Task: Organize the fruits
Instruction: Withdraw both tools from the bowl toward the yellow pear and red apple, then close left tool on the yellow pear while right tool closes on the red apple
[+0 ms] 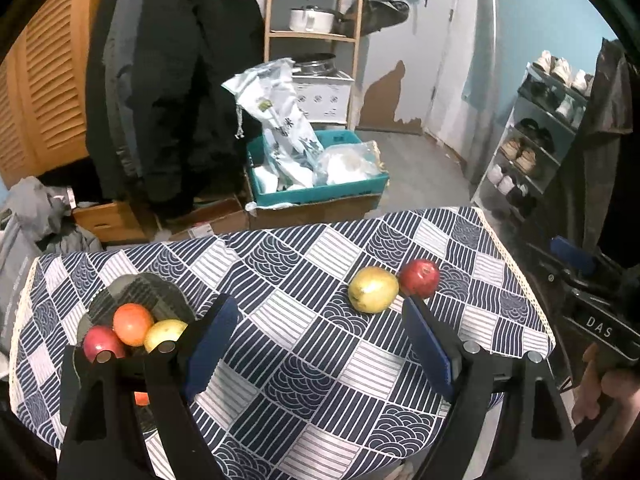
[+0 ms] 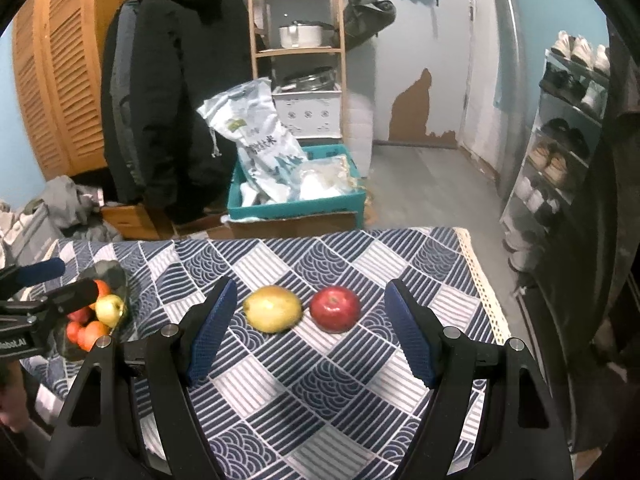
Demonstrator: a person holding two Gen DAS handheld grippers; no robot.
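Cluttered hallway; patterned navy-and-white tablecloth [image 2: 328,392]. Right gripper [image 2: 310,332] and left gripper [image 1: 320,344] both spread, empty. Could nudge round yellow pear [image 2: 273,309] against glossy red apple [image 2: 335,309], rolling either toward lace-trimmed edge, away from dark glass bowl [image 1: 160,292].

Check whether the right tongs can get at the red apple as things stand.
Probably yes: the right tongs are open and empty, the red apple lies bare on the tablecloth ahead of them, with only the yellow fruit close beside it.

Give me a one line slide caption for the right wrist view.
Open right gripper faces a yellow pear and red apple on the patterned tablecloth; fruit bowl at left.
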